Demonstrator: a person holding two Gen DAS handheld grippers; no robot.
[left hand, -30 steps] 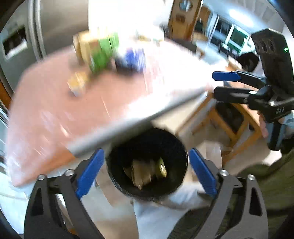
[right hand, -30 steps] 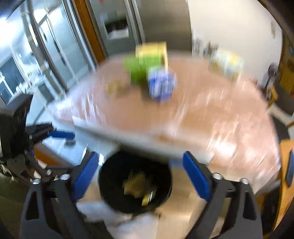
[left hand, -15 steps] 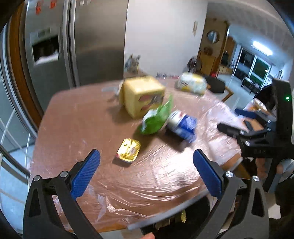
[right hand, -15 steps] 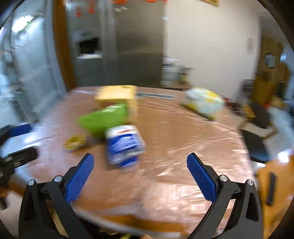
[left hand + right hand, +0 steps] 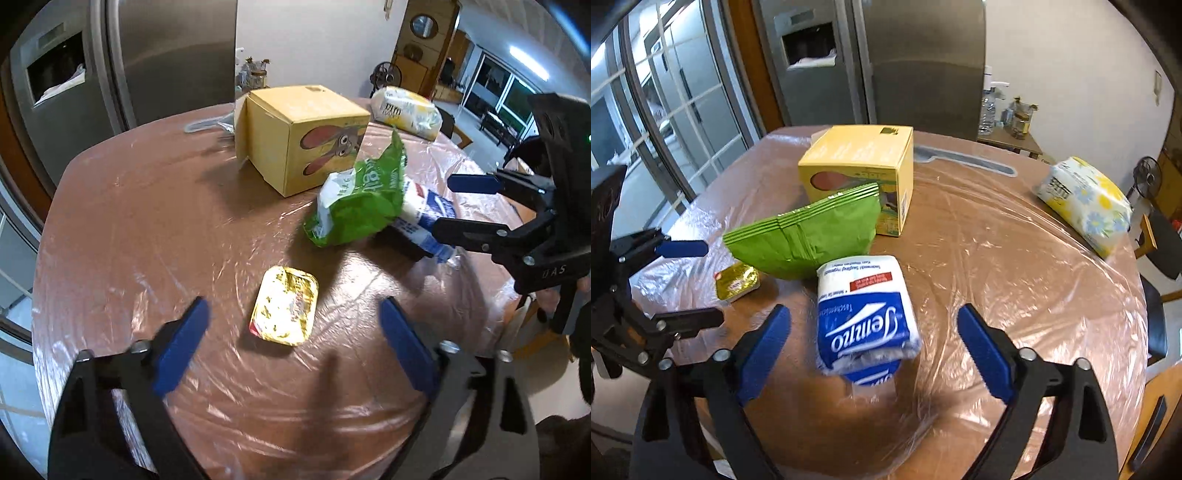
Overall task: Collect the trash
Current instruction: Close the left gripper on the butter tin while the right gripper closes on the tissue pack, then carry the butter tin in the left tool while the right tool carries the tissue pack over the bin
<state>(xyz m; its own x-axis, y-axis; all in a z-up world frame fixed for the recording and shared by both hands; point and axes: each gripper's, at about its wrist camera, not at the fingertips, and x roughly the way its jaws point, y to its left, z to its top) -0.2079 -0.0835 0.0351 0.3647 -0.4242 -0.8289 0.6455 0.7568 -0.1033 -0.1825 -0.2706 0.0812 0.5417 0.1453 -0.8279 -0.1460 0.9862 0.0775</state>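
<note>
On the plastic-covered round table (image 5: 147,229) lie a small gold foil tub (image 5: 285,305), a green bag (image 5: 360,201), a blue-and-white tissue pack (image 5: 866,315) and a yellow carton (image 5: 299,138). My left gripper (image 5: 293,341) hovers over the gold tub, its jaws closing, the tub between the blue pads but untouched. My right gripper (image 5: 873,349) is over the tissue pack, jaws closing too, pads wide of the pack on both sides. In the left wrist view the right gripper (image 5: 465,203) shows at the right edge; in the right wrist view the left gripper (image 5: 685,280) stands beside the gold tub (image 5: 737,282).
A white-and-yellow flowered packet (image 5: 1084,205) lies at the table's far right edge. A steel fridge (image 5: 886,62) stands behind the table, with bottles and jars on a side shelf (image 5: 1008,114). Glass doors (image 5: 665,110) run along the left. A dark chair (image 5: 1160,236) sits to the right.
Both grippers swung up from over the black trash bin below the table's edge to above the tabletop. They came closer to the gold tub and the tissue pack, and their jaws narrowed.
</note>
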